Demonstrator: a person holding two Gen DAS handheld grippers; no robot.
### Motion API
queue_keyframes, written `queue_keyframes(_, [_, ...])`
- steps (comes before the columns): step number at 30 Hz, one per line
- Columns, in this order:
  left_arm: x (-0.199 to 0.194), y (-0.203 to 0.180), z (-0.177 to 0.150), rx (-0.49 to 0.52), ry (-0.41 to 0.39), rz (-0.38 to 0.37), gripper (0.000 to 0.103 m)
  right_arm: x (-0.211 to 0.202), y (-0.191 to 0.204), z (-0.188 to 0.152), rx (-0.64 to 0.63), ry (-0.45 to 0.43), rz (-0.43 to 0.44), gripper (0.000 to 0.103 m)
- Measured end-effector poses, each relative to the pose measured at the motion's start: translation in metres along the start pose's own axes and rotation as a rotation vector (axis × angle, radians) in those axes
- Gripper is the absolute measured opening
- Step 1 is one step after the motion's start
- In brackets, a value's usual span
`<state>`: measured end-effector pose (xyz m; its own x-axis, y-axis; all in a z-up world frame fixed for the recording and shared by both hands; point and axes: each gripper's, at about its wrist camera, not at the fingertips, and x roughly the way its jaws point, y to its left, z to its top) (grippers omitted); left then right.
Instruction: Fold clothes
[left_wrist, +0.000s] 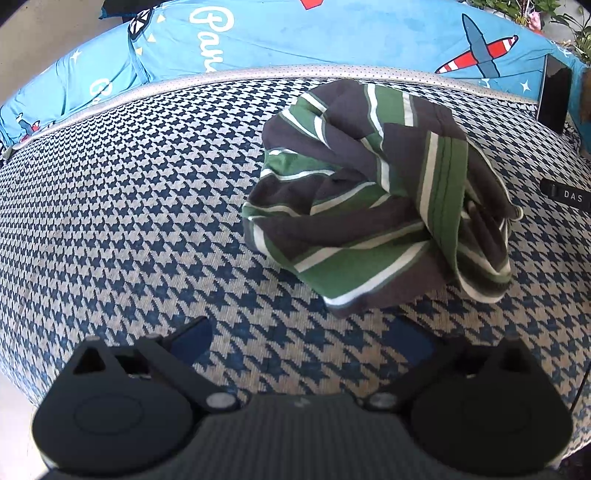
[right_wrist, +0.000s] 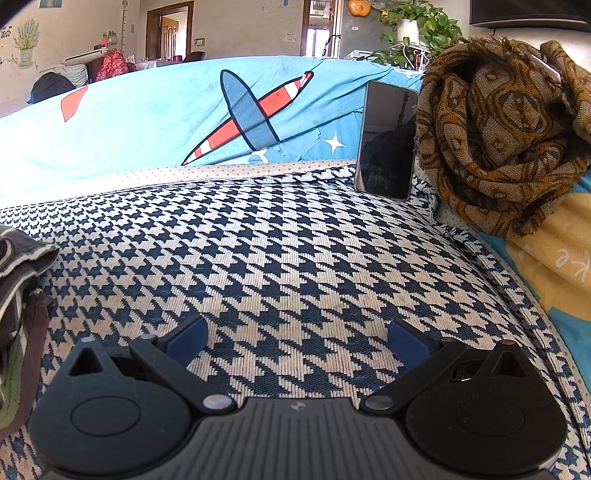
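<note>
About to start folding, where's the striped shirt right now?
The striped shirt lies crumpled on the houndstooth cushion, right of centre in the left wrist view, near the phone.

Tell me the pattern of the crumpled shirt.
Dark brown with green and white stripes, clearest in the left wrist view.

Houndstooth cushion (left_wrist: 129, 192), navy and off-white weave, with a pale dotted border strip (left_wrist: 221, 75) along its far edge. 1 crumpled striped garment (left_wrist: 373, 206), green, dark brown and white, lies bunched on it toward the right side in the left wrist view. 1 dark phone (right_wrist: 386, 142) stands on the far right corner, leaning on the blue airplane-print cover (right_wrist: 147, 122) behind. Brown patterned scarf (right_wrist: 509, 129) heaped just beside the phone, past the cushion edge.
</note>
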<state>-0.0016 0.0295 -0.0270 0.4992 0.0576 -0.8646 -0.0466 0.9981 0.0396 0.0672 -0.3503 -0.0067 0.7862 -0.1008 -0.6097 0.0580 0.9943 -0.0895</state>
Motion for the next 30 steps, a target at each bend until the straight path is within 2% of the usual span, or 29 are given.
queue_keyframes(2, [0.007,-0.002,0.0,0.002,0.004,0.003,0.103,0.0,0.0,0.0,0.0,0.0,0.0,0.103])
queue_keyframes(6, [0.008,-0.041,0.006,0.005,0.017,0.012,0.103,0.0,0.0,0.0,-0.001,0.001,0.0,0.103])
queue_keyframes(10, [0.028,-0.054,0.018,0.003,0.023,0.015,0.103,0.0,0.0,0.0,-0.001,0.001,0.0,0.103])
queue_keyframes(21, [0.031,-0.056,0.021,0.015,0.028,0.011,0.103,-0.003,0.003,-0.002,0.017,0.008,-0.016,0.103])
queue_keyframes(30, [0.039,-0.054,0.025,0.017,0.023,0.053,0.103,-0.032,0.02,-0.018,0.079,0.055,-0.115,0.103])
